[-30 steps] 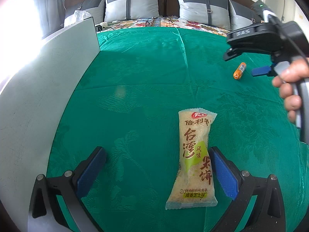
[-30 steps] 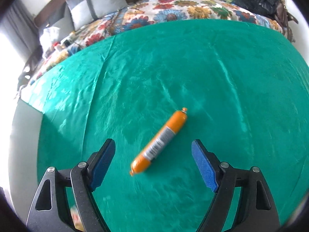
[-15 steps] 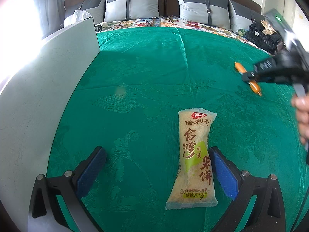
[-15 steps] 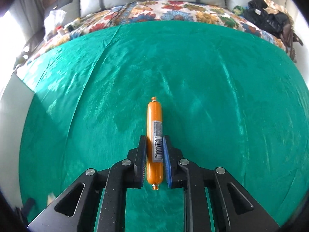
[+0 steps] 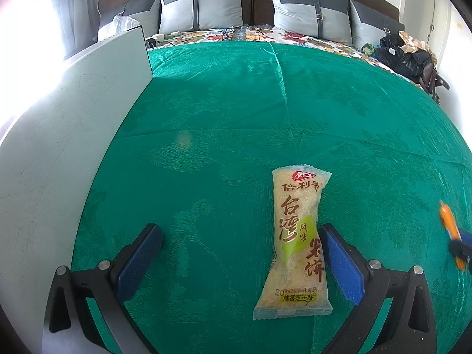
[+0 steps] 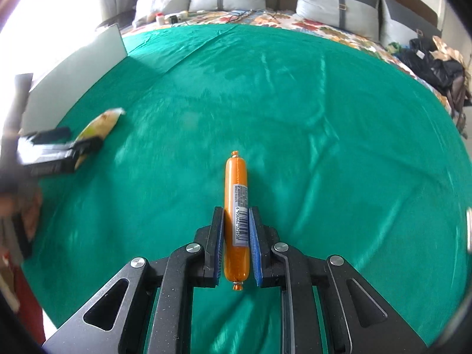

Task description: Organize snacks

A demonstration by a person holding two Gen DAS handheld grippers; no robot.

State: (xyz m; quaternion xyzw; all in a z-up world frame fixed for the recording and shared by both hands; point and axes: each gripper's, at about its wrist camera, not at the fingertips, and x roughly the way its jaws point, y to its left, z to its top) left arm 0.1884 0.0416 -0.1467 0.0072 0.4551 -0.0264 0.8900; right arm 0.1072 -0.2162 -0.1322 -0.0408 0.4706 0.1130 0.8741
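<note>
A yellow rice-cracker packet lies flat on the green cloth. My left gripper is open and low over the cloth, its right finger just beside the packet. My right gripper is shut on an orange sausage stick and holds it above the cloth, the stick pointing forward. The sausage also shows at the right edge of the left wrist view. The packet and the left gripper show blurred at the left of the right wrist view.
A white upright panel runs along the left side of the cloth. Pillows and a flowered bedspread lie behind. Dark bags sit at the far right.
My right gripper closed on the orange sausage, lifted it and carried it nearer and toward the left gripper's side. My left gripper and the packet have not moved.
</note>
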